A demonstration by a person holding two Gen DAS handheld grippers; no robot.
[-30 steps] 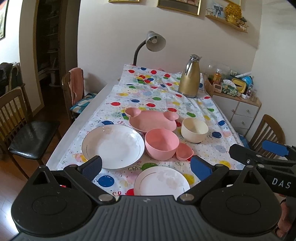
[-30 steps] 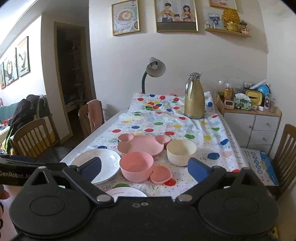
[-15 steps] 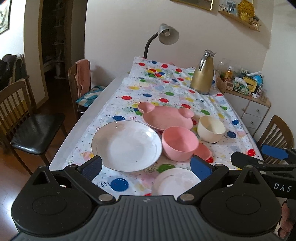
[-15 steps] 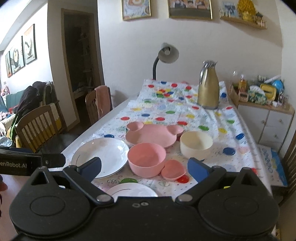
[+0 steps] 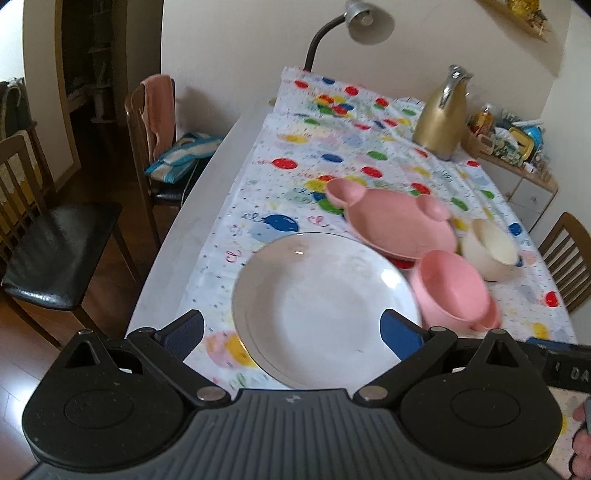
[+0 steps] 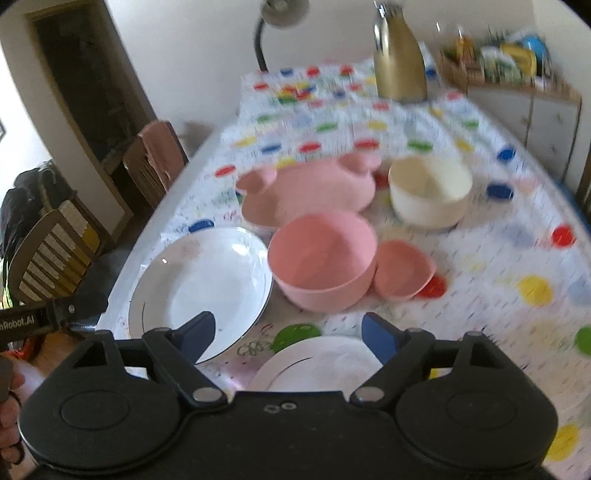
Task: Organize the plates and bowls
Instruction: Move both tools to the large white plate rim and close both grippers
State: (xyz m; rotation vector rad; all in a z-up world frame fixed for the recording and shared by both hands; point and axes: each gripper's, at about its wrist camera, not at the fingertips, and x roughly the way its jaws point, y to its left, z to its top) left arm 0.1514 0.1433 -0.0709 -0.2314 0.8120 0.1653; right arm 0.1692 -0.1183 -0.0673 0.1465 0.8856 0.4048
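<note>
A large white plate [image 5: 325, 306] lies at the table's near left, straight ahead of my open, empty left gripper [image 5: 291, 330]. It also shows in the right wrist view [image 6: 201, 284]. Beside it stand a pink bowl [image 6: 323, 260] with a small pink dish [image 6: 402, 269] against it, a pink bear-shaped plate [image 6: 310, 192] behind, and a cream bowl [image 6: 430, 192]. A smaller white plate [image 6: 317, 363] lies at the near edge, under my open, empty right gripper [image 6: 286, 334].
A gold thermos jug [image 5: 439, 118] and a desk lamp [image 5: 364, 22] stand at the table's far end. Wooden chairs [image 5: 48, 236] stand on the left, another [image 5: 569, 258] on the right. A cluttered white cabinet [image 6: 517, 77] is at far right.
Both grippers have moved forward and tipped down toward the dishes. The left one now faces the large white plate; the right one hovers over the small white plate. Nothing was grasped.
</note>
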